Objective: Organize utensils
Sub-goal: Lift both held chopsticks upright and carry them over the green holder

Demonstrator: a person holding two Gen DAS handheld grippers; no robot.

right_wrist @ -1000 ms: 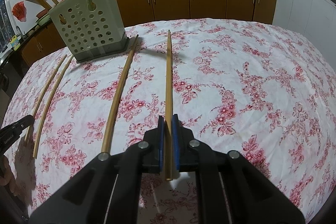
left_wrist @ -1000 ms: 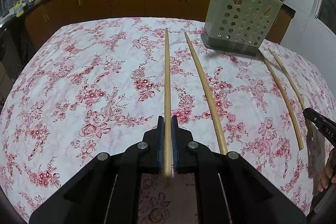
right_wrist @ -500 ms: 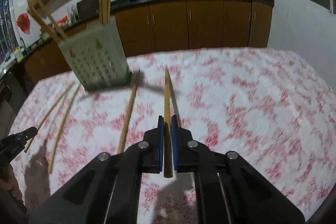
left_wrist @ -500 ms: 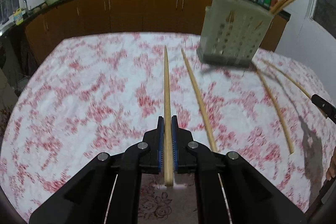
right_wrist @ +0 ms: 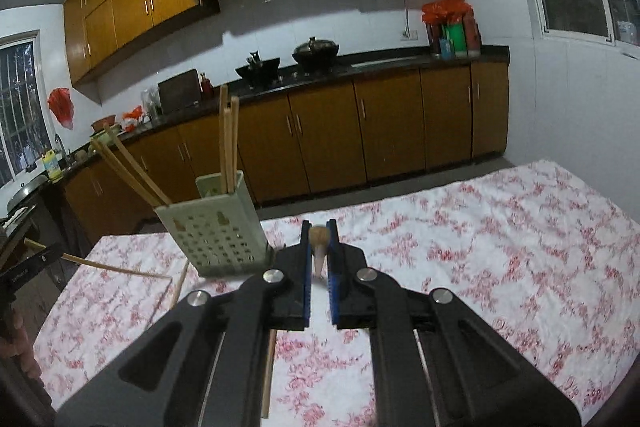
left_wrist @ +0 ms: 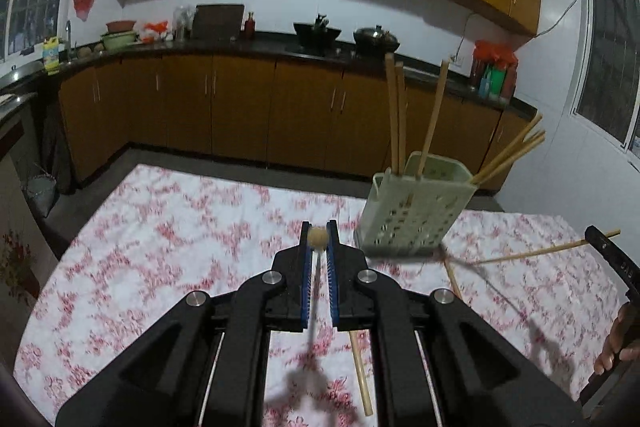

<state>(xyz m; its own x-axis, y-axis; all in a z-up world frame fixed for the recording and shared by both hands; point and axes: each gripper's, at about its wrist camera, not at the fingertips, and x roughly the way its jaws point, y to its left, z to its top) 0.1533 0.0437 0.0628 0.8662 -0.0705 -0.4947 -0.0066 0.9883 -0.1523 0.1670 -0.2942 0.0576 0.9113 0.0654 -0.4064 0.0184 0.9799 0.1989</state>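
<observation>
Both grippers [left_wrist: 318,241] [right_wrist: 319,239] raised since earlier, chopsticks [left_wrist: 318,238] [right_wrist: 319,235] clamped, probably upright.

Black left claw [left_wrist: 318,241], blue-ribbed pads [left_wrist: 307,275], silver screws [left_wrist: 271,277], seemingly bare-skinned fingers [left_wrist: 616,343].

You see a white tablecloth [left_wrist: 168,235] with red flowers, a pale green holder [left_wrist: 416,215], tan chopsticks [left_wrist: 394,115], and amber-brown cabinets [left_wrist: 240,103] at twelve o'clock.

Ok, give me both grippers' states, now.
Left gripper: shut on a chopstick, pointing at the camera.
Right gripper: shut on another chopstick.
</observation>
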